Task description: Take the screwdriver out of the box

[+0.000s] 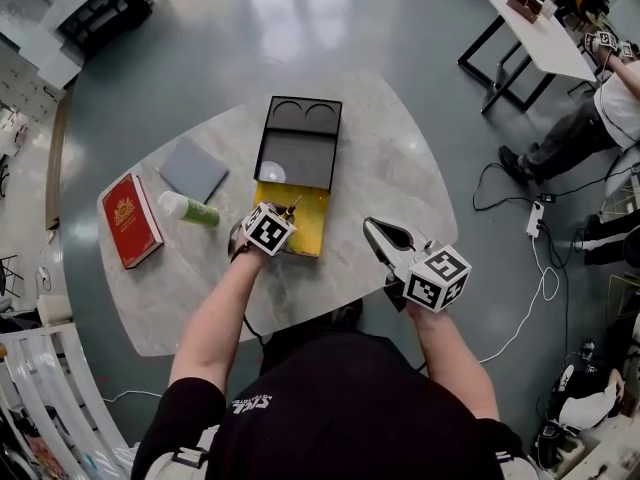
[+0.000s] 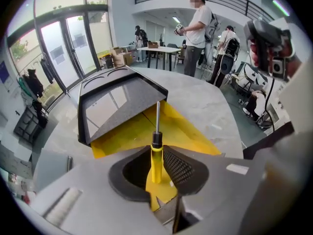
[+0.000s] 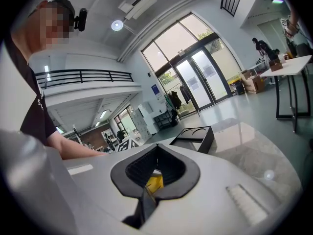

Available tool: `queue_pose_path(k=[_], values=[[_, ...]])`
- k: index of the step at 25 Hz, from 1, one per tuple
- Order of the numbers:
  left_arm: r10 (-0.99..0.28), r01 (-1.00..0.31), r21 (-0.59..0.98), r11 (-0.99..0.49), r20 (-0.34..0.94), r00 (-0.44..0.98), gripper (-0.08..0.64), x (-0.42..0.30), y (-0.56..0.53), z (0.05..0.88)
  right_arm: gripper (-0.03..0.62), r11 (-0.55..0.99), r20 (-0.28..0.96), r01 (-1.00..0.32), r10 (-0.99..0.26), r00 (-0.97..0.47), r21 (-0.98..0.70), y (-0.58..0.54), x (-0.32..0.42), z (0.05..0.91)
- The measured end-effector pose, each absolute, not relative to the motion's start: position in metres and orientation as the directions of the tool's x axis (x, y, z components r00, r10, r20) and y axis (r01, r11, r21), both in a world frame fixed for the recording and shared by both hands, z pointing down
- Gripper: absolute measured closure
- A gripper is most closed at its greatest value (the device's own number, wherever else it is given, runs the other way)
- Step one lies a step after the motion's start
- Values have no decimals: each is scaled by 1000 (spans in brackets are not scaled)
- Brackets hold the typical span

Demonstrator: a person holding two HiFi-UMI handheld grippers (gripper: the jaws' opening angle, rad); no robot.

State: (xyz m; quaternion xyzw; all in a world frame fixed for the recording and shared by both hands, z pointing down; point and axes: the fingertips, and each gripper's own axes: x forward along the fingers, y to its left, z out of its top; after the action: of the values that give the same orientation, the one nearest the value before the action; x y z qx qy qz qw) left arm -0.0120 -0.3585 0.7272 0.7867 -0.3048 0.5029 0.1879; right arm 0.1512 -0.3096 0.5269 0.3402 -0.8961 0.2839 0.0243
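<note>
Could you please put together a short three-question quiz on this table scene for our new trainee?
1. True or false: the box has its lid shut.
2. What is gripped between the jaws of the left gripper? A. a spoon B. a screwdriver C. a hammer
3. How many round hollows show at the far end of the black lid in the head view?
Key: 1 false, the lid lies open; 2 B; 3 two.
</note>
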Motion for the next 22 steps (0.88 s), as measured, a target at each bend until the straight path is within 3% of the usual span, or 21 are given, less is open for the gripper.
queue_pose_path(k=[8,22], values=[[-432,-752,-9,-659,823,369,482,-6,-343,656,578,666,184,-571,-560,-808,-480,-291,146,503],[-698,-868,-76,-491,630,340,482,-30,-301,544,578,763,102,-462,-470,-877,-452,-267,128,470]])
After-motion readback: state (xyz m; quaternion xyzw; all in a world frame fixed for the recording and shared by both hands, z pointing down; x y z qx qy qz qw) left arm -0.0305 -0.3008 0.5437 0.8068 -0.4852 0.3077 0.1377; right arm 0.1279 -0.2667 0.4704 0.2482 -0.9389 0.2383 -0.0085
